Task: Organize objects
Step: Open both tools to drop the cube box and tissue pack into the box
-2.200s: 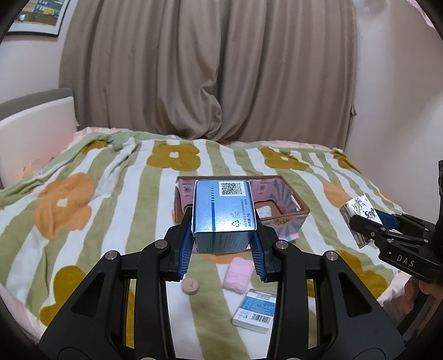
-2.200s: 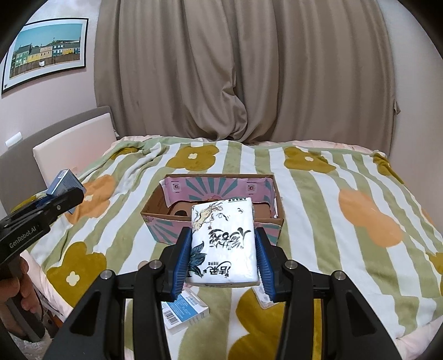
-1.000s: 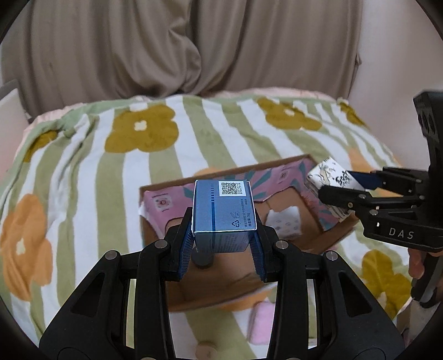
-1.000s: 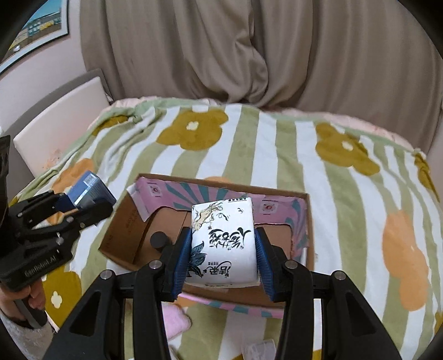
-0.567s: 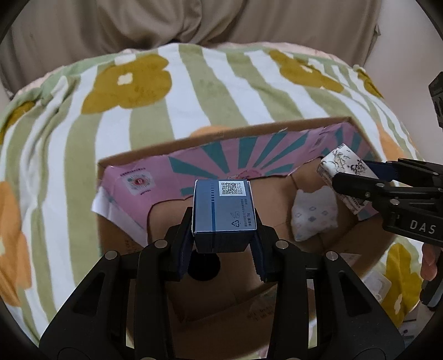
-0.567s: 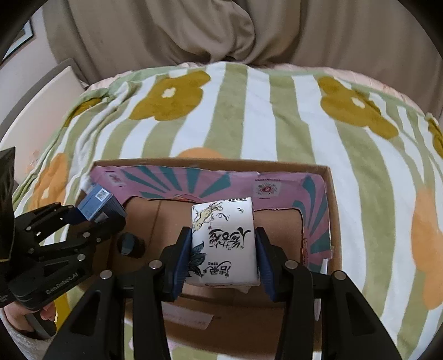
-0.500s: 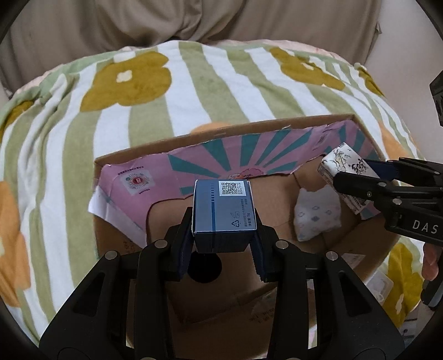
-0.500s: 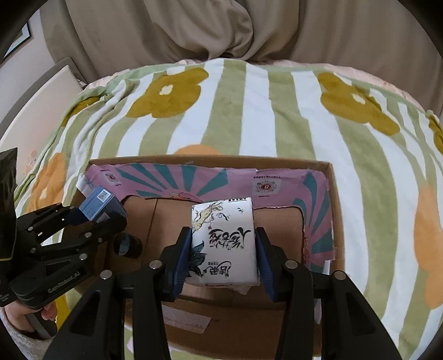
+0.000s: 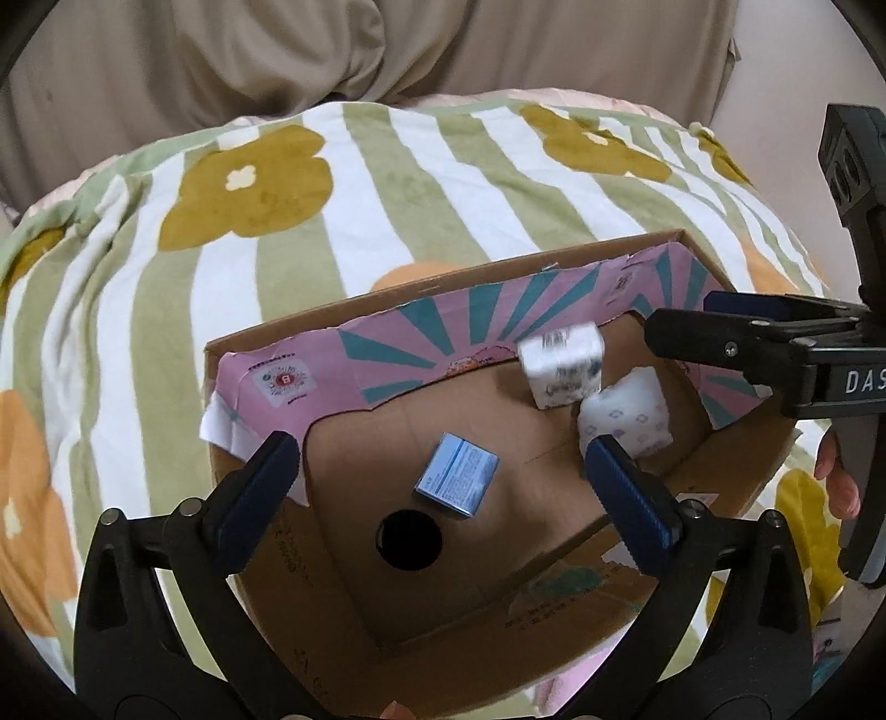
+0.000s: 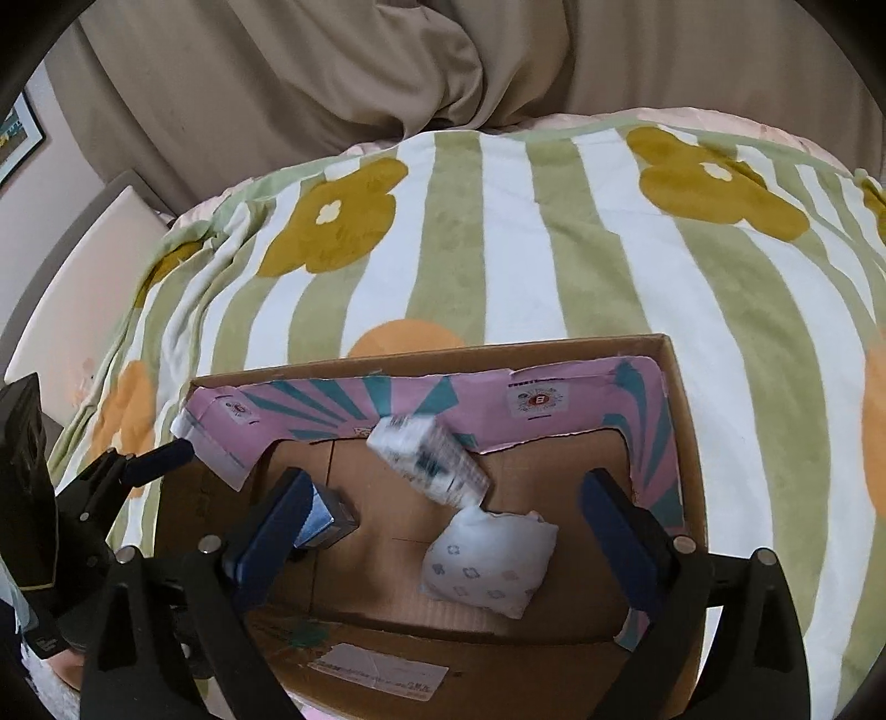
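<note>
A cardboard box [image 9: 443,274] [image 10: 426,354] with a pink and teal inner wall sits on the striped bedspread. My left gripper [image 9: 440,471] hangs over it, jaws opening wide with nothing between them; the small blue box [image 9: 457,483] [image 10: 326,518] lies loose below on the box floor. My right gripper [image 10: 443,501] is also opening over the box, and the white tissue pack [image 10: 429,462] [image 9: 562,365], blurred, is free of its pads inside the box. The right gripper [image 9: 714,324] shows at the right edge of the left wrist view.
A white patterned pouch [image 10: 490,559] [image 9: 626,412] lies on the box floor beside the tissue pack. A round black object [image 9: 408,540] sits near the blue box. The flowered bedspread [image 10: 498,232] stretches beyond, with curtains [image 9: 332,50] behind. A hand [image 9: 836,476] holds the right gripper's handle.
Both grippers went from shut to wide open. The blue box dropped from the left gripper to the box floor; the tissue pack left the right gripper and is tumbling in the box.
</note>
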Demonstrator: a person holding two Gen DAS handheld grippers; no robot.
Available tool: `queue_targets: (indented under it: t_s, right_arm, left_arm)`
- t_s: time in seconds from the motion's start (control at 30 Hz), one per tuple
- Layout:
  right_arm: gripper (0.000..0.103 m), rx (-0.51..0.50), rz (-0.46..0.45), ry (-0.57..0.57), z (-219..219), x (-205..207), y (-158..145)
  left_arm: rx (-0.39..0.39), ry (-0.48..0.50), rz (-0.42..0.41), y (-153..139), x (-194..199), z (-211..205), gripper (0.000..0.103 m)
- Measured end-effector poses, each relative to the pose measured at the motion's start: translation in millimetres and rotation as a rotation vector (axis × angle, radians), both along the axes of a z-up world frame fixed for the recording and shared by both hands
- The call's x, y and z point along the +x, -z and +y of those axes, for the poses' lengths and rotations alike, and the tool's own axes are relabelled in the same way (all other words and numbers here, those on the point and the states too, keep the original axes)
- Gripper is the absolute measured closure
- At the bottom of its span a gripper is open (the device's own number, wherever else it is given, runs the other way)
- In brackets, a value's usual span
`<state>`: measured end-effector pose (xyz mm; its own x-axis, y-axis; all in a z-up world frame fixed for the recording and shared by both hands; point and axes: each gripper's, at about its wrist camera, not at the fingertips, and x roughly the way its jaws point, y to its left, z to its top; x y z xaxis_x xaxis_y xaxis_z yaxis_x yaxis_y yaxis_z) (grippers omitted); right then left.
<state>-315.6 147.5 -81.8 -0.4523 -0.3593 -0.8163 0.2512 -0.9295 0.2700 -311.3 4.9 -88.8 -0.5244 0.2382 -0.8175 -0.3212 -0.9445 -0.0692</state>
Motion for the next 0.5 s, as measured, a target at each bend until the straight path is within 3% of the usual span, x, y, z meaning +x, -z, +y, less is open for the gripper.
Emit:
queue_targets:
  t_s: [0.5]
  right_arm:
    - [0.007,0.011,0.051,-0.008,0.7,24.5,-21.6]
  left_arm:
    - [0.038,-0.032,0.058,-35.9,34.6,-21.7,0.000]
